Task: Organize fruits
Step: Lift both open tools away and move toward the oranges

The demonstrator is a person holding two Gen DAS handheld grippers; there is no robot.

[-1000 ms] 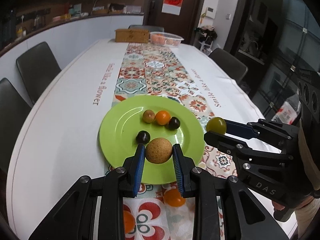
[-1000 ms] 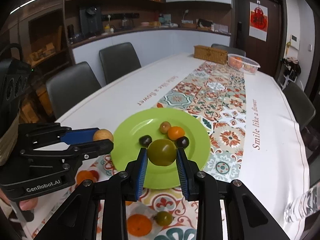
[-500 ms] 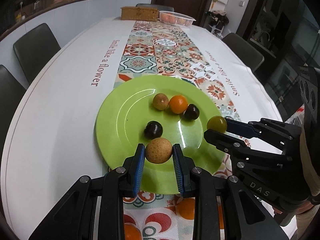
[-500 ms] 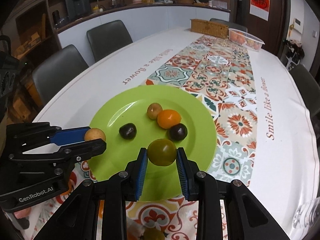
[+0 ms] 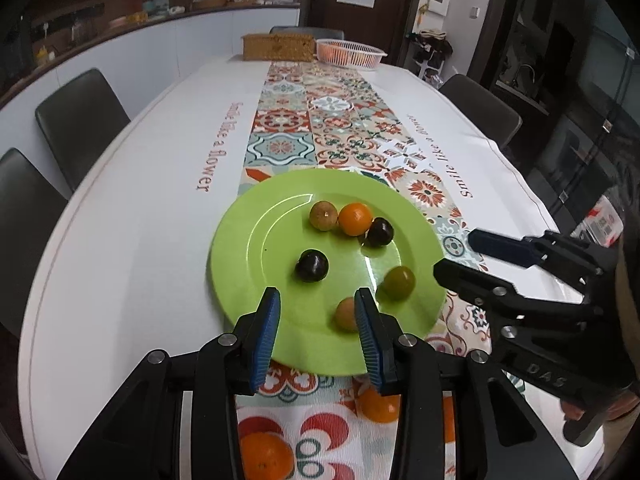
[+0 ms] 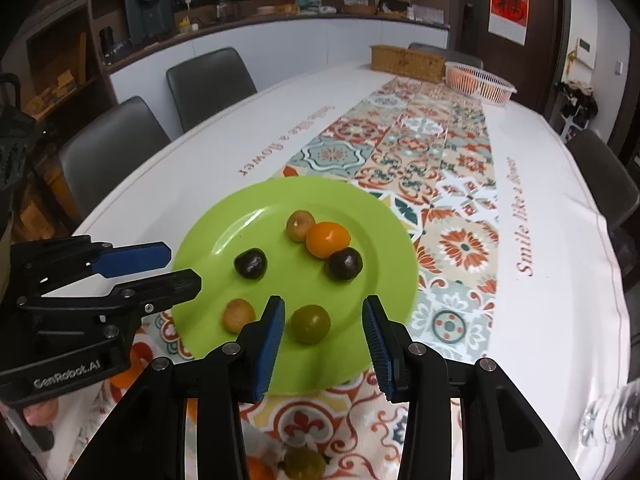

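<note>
Over green plate: left gripper and right gripper fingers apart, empty; tan fruit, green fruit lie on plate, gathered with other four.

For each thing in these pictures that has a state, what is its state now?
Left gripper: jaws open, holding nothing.
Right gripper: jaws open, holding nothing.
Tan round fruit: lying on the plate, blurred.
Green-yellow fruit: lying on the plate, between the right jaws, untouched.
Green plate: flat on the table, six fruits on it.
White mesh basket: upright, orange contents.
</note>
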